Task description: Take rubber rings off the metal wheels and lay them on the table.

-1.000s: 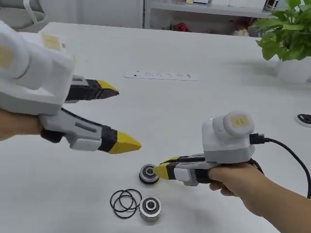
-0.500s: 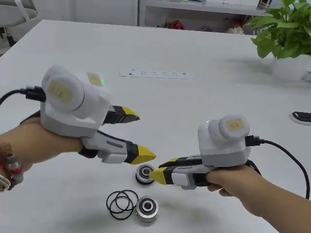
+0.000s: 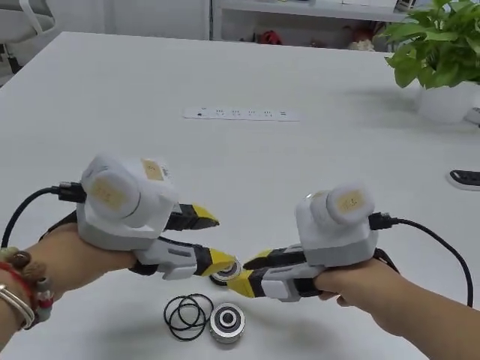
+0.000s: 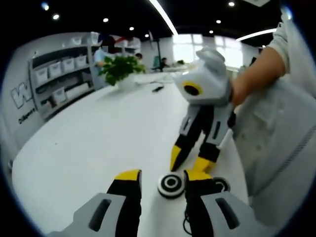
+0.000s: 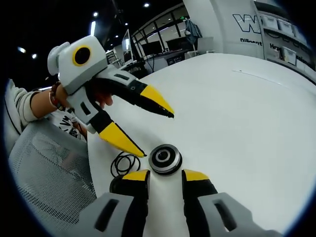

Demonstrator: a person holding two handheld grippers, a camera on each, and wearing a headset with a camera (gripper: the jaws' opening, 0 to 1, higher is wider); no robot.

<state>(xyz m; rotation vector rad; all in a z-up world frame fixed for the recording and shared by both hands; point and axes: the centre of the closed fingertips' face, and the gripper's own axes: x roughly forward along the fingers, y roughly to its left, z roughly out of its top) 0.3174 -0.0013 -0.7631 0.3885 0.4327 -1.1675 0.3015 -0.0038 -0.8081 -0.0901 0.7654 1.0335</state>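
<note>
The person holds two pairs of tongs low over the white surface [image 3: 315, 172], tips pointing at each other. The left tongs [image 3: 216, 241] are released, jaws spread wide, one yellow tip raised and the other down just beside a metal wheel [image 5: 165, 159] that lies flat on the surface. The right tongs [image 3: 246, 271] are released too, with a narrower gap, their tips just short of the same wheel from the other side. The wheel sits between the two pairs, gripped by neither. In the right gripper view it shows a dark band round its rim. Nearer the person a second wheel [image 3: 227, 321] lies flat, and just beside it, on its left, is a small heap of loose black rubber rings [image 3: 189, 313], overlapping one another on the surface. Far across the surface lie a white power strip [image 3: 241, 114] and, toward the right corner, a potted plant [image 3: 439, 52]
</note>
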